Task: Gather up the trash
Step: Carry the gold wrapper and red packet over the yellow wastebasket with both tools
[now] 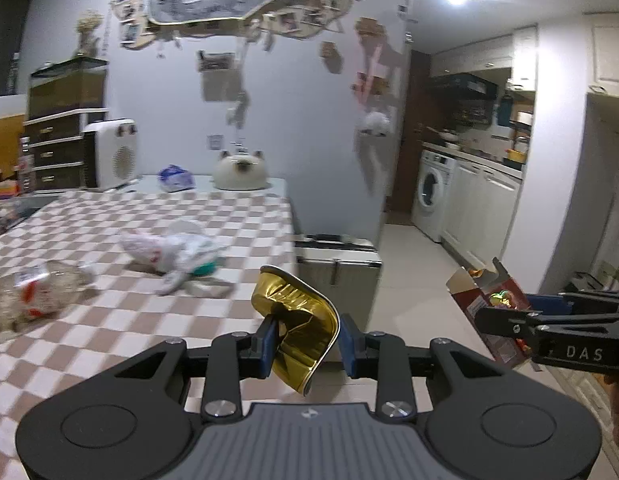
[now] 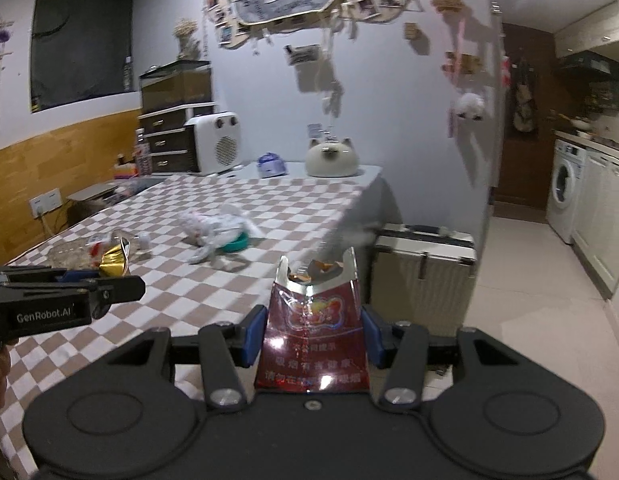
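Gold foil, a crumpled wrapper (image 1: 299,326), is clamped between the blue pads of the left tongs (image 1: 307,340), while a torn dark-red carton (image 2: 315,332) with its top ripped open is gripped by the right tongs (image 2: 314,338); both pieces are held in the air over the near edge of the checkered table (image 1: 237,220). Further out on the table, a crumpled white plastic bag (image 1: 169,250) is seen lying beside a teal dish (image 2: 235,245), with a clear packet (image 1: 41,292) to its left, and a silver case (image 2: 425,264) is seen on the floor just past the table's end.
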Demonstrator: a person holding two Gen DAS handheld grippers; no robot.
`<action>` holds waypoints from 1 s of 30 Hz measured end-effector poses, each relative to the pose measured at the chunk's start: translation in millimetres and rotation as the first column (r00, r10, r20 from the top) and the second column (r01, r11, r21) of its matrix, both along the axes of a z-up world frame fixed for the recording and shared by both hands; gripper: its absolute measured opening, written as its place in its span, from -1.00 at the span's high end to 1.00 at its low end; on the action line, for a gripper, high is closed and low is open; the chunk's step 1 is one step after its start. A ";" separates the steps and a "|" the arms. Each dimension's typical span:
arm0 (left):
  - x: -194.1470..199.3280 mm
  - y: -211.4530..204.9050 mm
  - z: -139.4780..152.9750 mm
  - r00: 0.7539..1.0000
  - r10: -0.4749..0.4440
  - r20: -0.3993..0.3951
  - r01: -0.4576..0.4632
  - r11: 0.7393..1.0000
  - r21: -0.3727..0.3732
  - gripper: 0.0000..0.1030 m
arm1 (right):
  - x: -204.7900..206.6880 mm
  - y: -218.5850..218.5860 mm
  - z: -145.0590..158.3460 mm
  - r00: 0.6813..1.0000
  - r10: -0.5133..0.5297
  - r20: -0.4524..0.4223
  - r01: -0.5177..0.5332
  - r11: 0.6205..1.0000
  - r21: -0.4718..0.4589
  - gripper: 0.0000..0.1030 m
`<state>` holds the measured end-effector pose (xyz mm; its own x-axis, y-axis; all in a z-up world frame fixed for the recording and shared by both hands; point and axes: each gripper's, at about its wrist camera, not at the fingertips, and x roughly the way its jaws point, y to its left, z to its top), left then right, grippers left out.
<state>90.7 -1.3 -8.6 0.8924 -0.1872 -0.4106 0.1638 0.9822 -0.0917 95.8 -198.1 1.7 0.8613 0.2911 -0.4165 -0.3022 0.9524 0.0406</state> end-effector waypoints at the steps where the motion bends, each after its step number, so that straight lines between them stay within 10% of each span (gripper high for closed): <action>1: 1.3 -8.4 -0.8 1.000 -0.014 -0.003 0.014 1.000 -0.001 0.35 | -1.3 -7.4 -0.5 1.000 -0.012 -0.001 0.012 1.000 0.002 0.01; 15: 39.2 -127.1 -36.8 0.978 -0.182 -0.099 0.182 0.983 -0.014 0.35 | -8.0 -108.8 -26.3 0.986 -0.163 -0.037 0.164 0.986 0.023 0.01; 30: 136.2 -239.8 -160.0 0.884 -0.323 -0.339 0.324 0.945 -0.056 0.35 | 33.2 -208.0 -123.4 0.931 -0.308 -0.195 0.317 0.948 0.015 0.01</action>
